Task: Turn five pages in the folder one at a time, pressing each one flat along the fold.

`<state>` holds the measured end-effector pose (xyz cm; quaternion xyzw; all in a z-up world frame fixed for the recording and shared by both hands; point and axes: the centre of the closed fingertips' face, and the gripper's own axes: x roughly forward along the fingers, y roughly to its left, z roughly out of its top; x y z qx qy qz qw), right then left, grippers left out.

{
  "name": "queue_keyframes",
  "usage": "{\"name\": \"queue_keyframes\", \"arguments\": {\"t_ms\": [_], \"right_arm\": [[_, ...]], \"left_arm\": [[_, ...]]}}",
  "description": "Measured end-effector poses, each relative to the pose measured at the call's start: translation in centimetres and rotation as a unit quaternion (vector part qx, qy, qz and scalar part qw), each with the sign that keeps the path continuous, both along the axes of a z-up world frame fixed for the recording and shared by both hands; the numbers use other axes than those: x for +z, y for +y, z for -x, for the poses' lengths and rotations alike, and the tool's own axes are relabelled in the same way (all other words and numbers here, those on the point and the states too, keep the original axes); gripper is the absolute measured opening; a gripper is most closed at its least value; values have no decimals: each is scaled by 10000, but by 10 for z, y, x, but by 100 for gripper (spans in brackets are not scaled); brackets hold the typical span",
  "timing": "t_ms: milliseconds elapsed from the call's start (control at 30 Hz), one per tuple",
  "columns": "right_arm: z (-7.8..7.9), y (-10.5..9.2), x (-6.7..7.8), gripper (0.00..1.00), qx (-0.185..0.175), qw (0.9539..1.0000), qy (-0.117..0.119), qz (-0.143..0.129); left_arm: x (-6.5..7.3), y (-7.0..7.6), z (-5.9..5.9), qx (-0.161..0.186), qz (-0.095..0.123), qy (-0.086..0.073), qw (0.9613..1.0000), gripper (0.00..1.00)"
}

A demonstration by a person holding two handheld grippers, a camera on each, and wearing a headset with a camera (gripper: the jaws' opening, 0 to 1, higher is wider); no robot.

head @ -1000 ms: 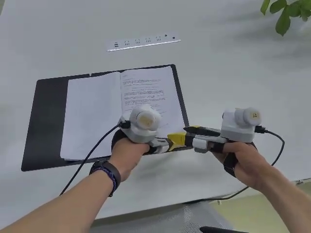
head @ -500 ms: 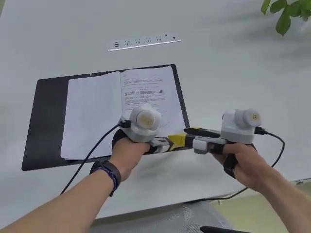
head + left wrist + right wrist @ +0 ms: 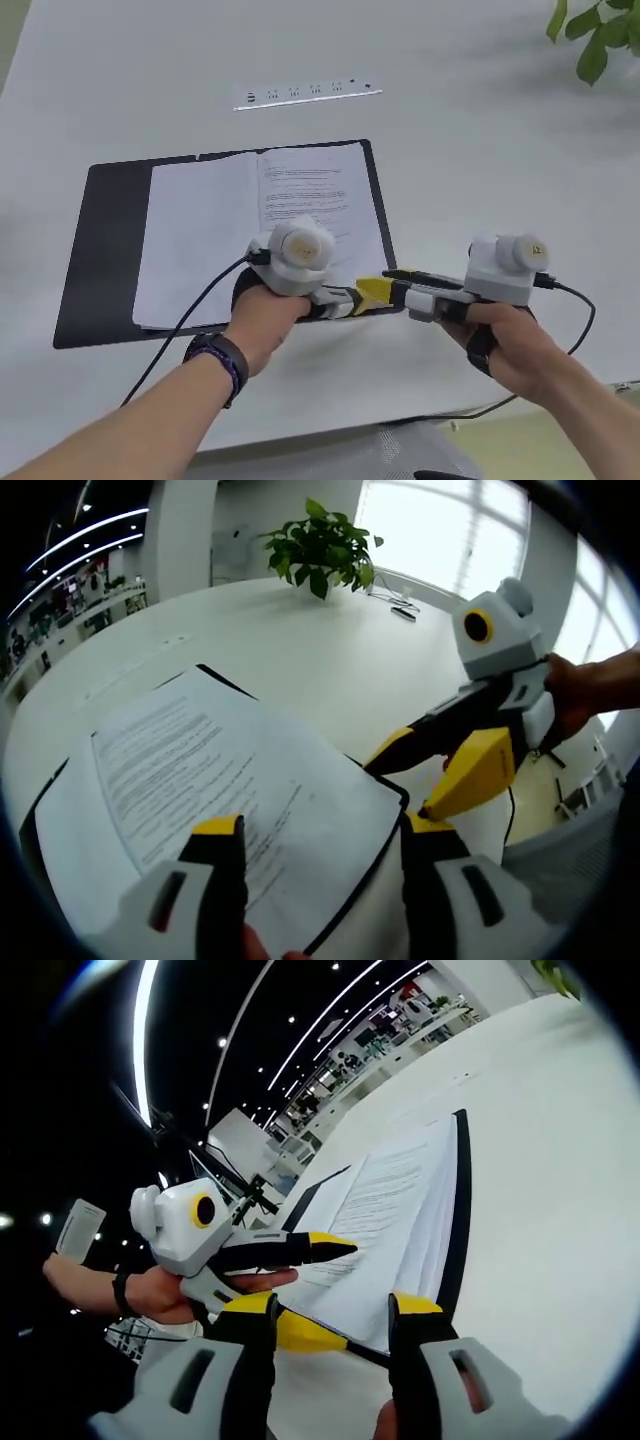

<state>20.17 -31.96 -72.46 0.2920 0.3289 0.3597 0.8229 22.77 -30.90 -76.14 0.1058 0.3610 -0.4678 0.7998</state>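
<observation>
Head view: folder (image 3: 110,250) open on table (image 3: 480,130), printed page (image 3: 315,200) on its right half. Left gripper view: left gripper (image 3: 322,830) jaws wide apart over that page's corner, holding nothing (page-lift step, probably). Right gripper view: right gripper (image 3: 332,1305) also spread, empty; next needs one sheet pinched alone
</observation>
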Motion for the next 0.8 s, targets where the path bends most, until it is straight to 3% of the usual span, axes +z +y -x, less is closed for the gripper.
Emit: {"name": "queue_keyframes", "arguments": {"t_ms": [200, 600, 800], "right_arm": [[-9, 0, 0, 25, -365, 9991, 78, -215], [-18, -6, -2, 12, -779, 9961, 186, -384], [-24, -12, -6, 4, -957, 9944, 184, -405]], "left_arm": [[6, 11, 1, 65, 4, -55, 10000, 63], [12, 46, 4, 415, 40, -127, 9991, 63], [14, 56, 4, 522, 61, -141, 9985, 63]]}}
